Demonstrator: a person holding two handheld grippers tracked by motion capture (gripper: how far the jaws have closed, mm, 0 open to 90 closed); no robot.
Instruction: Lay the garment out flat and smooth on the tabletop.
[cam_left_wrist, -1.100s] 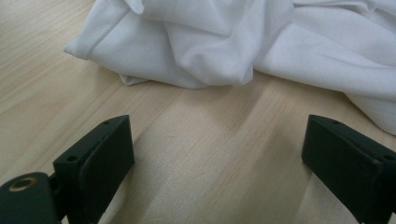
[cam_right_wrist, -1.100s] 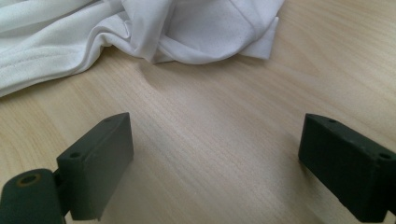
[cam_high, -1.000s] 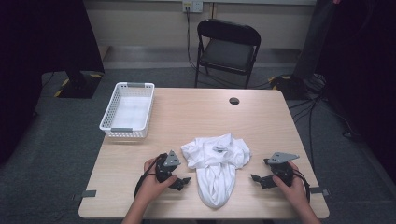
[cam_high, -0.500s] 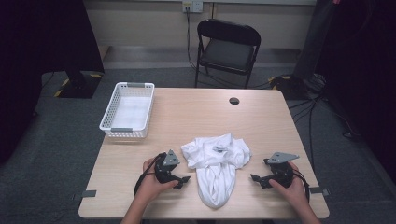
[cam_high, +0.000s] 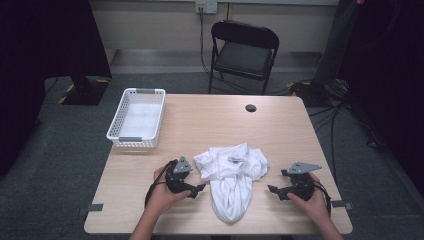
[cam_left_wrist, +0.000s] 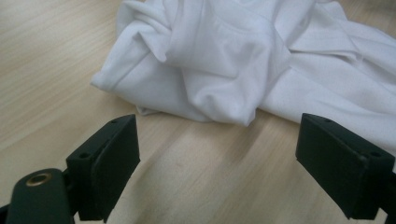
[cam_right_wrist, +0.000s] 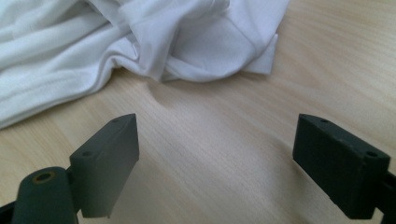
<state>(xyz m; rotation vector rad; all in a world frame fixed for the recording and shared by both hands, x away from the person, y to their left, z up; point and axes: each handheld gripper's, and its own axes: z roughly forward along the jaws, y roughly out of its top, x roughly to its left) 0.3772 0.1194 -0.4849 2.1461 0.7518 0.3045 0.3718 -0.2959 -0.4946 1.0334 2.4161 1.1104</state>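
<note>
a crumpled white shirt (cam_high: 231, 175) lies on the near half of the table (cam_high: 210, 125), between the two grippers. the left gripper (cam_high: 196, 189) rests on the wood just beside the shirt's left edge, jaws spread wide and holding nothing. the right gripper (cam_high: 274, 190) sits a little off the shirt's right side, jaws wide too, bare wood between them. a white basket (cam_high: 136, 118) stands at the far left, well apart.

The white garment (cam_left_wrist: 261, 60) runs off the top and right edges of the left gripper view, and off the top and left edges of the right gripper view; its folds hide the worktop (cam_high: 210, 125) beneath.
</note>
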